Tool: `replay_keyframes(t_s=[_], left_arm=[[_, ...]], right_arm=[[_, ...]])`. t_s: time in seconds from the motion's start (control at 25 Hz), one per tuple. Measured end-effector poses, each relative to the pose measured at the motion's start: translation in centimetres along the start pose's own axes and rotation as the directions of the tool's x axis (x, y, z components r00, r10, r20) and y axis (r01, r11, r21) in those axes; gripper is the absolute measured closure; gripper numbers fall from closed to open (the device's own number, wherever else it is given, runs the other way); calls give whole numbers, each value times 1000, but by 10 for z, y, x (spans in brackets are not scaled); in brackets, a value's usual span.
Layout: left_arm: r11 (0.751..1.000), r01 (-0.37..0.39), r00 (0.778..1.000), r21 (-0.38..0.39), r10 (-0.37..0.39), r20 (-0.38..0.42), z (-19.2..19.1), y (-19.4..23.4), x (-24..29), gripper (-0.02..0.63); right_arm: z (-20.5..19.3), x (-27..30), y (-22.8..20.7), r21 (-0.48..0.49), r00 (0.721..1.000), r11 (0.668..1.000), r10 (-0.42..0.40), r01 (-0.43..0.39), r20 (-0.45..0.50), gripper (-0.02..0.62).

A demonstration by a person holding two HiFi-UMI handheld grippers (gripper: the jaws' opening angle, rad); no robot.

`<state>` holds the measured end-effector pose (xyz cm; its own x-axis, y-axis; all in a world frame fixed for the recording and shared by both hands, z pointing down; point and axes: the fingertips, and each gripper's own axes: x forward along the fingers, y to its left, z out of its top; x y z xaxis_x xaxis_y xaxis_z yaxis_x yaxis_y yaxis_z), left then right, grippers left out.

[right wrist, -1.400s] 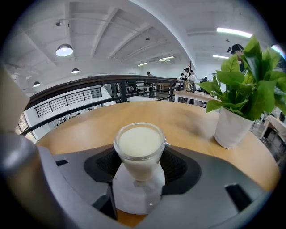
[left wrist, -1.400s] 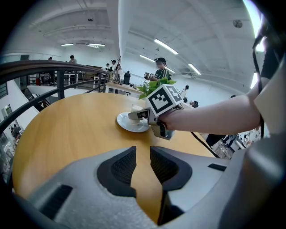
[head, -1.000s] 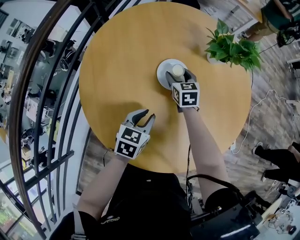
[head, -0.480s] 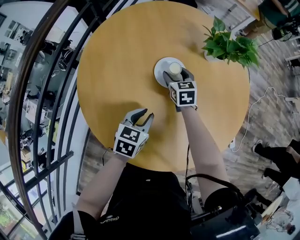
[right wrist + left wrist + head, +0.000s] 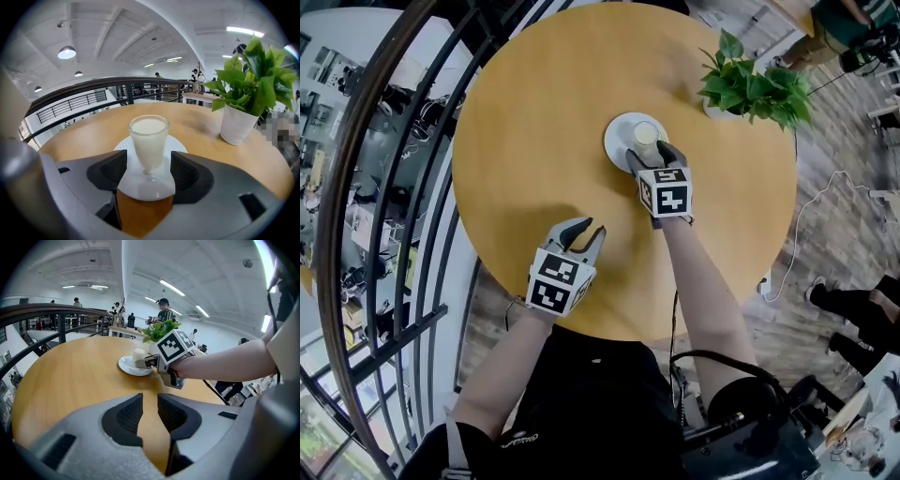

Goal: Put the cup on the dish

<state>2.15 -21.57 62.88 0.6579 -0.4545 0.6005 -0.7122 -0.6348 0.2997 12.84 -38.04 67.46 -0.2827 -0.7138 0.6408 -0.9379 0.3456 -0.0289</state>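
Note:
A glass cup (image 5: 148, 140) full of milk stands upright on the white dish (image 5: 174, 143) in the middle of the round wooden table (image 5: 544, 122). My right gripper (image 5: 148, 169) is open. Its jaws stand one on each side of the cup's foot, with a gap on both sides. From the head view the cup (image 5: 646, 134) sits on the dish (image 5: 620, 141) just beyond my right gripper (image 5: 653, 153). My left gripper (image 5: 590, 228) rests low over the near part of the table. Its jaws stand a narrow gap apart with nothing between them (image 5: 150, 401).
A potted green plant (image 5: 750, 89) in a white pot (image 5: 236, 124) stands at the table's far right, close to the dish. A dark metal railing (image 5: 384, 187) curves round the table's left side. People stand in the distance.
My right gripper has drawn back a little from the cup toward me. The cup stays on the dish. The left gripper has not moved.

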Motion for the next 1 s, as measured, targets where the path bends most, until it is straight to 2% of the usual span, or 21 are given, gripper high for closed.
replay_keyframes(t_s=[0.28,0.52,0.6,1.0], left_arm=[[1000,3,1000,14,-3,4,3,-8,-2,506],[1000,10,1000,28,-10,8,9,-19,-2,506],[999,13,1000,37,-14,13,14,-23,-3,506],[995,24,998,94,-30,61,49,-47,-18,506]], right_arm=[[-13,-16,3,2,1000,1000,1,-1,-11,317],[-14,-38,5,-4,1000,1000,3,-3,1,399],[-12,-48,3,0,1000,1000,-3,3,14,430],[22,-113,8,8,993,1000,21,-22,119,471]])
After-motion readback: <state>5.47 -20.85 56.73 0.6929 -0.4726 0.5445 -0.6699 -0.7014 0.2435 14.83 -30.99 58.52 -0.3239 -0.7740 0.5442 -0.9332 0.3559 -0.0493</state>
